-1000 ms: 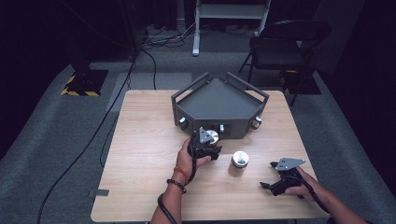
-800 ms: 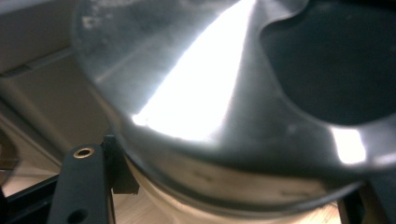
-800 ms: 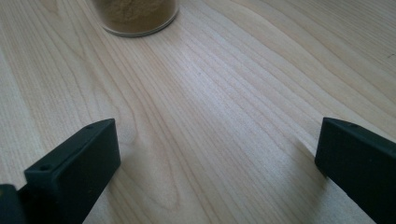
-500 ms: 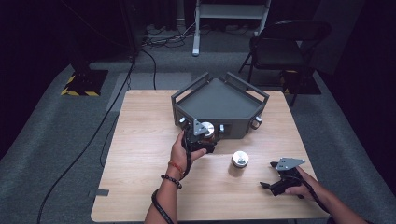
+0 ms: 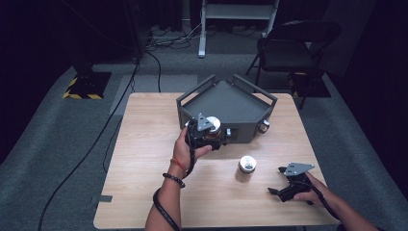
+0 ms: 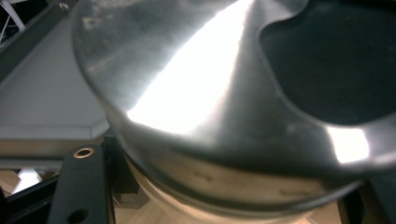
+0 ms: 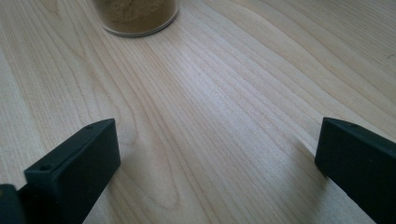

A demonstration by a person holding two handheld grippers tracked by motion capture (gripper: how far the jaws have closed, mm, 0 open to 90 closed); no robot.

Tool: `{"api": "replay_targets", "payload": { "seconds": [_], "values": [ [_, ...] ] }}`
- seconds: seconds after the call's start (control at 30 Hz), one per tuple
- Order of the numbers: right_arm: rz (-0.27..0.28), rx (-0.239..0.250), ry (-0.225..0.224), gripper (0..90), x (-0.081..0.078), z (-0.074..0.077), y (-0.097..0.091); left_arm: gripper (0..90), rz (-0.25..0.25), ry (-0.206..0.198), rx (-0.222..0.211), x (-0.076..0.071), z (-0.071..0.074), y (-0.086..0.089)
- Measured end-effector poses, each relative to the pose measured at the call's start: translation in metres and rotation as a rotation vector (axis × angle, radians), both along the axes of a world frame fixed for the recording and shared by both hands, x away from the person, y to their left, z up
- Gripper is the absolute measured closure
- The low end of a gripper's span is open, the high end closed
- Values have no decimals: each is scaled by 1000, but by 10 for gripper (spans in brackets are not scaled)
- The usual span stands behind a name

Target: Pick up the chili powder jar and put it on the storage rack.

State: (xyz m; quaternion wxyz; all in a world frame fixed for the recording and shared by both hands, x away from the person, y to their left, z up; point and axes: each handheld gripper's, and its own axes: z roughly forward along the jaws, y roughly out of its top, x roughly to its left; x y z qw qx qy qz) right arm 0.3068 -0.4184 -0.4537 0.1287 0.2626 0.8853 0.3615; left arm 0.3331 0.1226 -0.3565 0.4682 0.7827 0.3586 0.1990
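Clearly clamped in the left gripper (image 5: pixel 208 132): a small jar (image 5: pixel 213 126) with a shiny metal lid (image 6: pixel 196 93), lifted off the table (image 5: pixel 144 144) just in front of the dark tray (image 5: pixel 226 103). Looks light but rigid, probably glass below the lid, so breakable if dropped and slick on the polished cap. Best gripped across the body under the lid, not on the metal. Second jar (image 5: pixel 247 164) standing right of centre, powder inside. Right gripper (image 5: pixel 281 188) resting near the right edge, jaws spread wide, nothing between them.
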Motion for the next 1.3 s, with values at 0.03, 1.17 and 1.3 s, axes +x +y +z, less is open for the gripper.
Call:
{"api": "replay_targets", "payload": {
  "seconds": [0.03,1.17,1.3],
  "values": [
    [0,0,0,0,0,0,0,312,1,-3,-3,0,2,0],
    [-5,2,-1,0,-1,0,0,312,65,-43,29,49,56,-26],
    [-6,2,-1,0,-1,0,0,312,80,-39,50,59,58,-32]
  ]
}}
